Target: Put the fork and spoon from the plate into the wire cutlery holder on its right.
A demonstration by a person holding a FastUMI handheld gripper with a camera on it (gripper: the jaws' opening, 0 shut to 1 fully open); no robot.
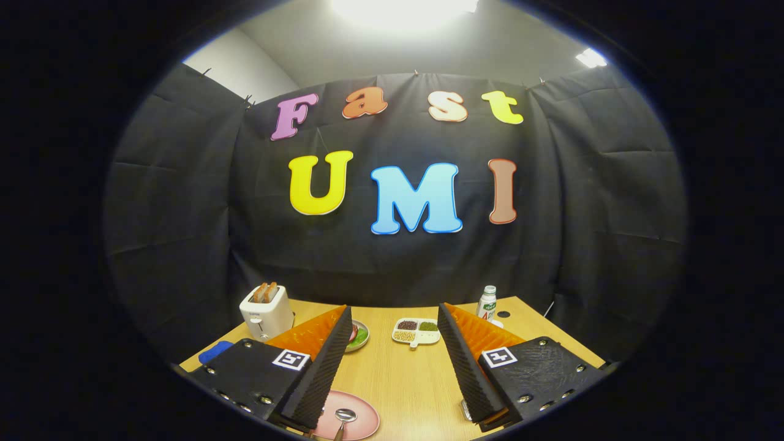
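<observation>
Hovering wide open & empty above the tabletop (pixel 404 373), the tool (pixel 398 367) has nothing gripped; spoon (pixel 343 419) lies on pink plate (pixel 364 422) by its left finger. Task apparently unstarted; fork, holder unclear.

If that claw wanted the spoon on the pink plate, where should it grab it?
Probably the thin handle, from above, fingers either side. The spoon lies flat on the pink plate, its round bowl facing up, beside the open gripper.
</observation>
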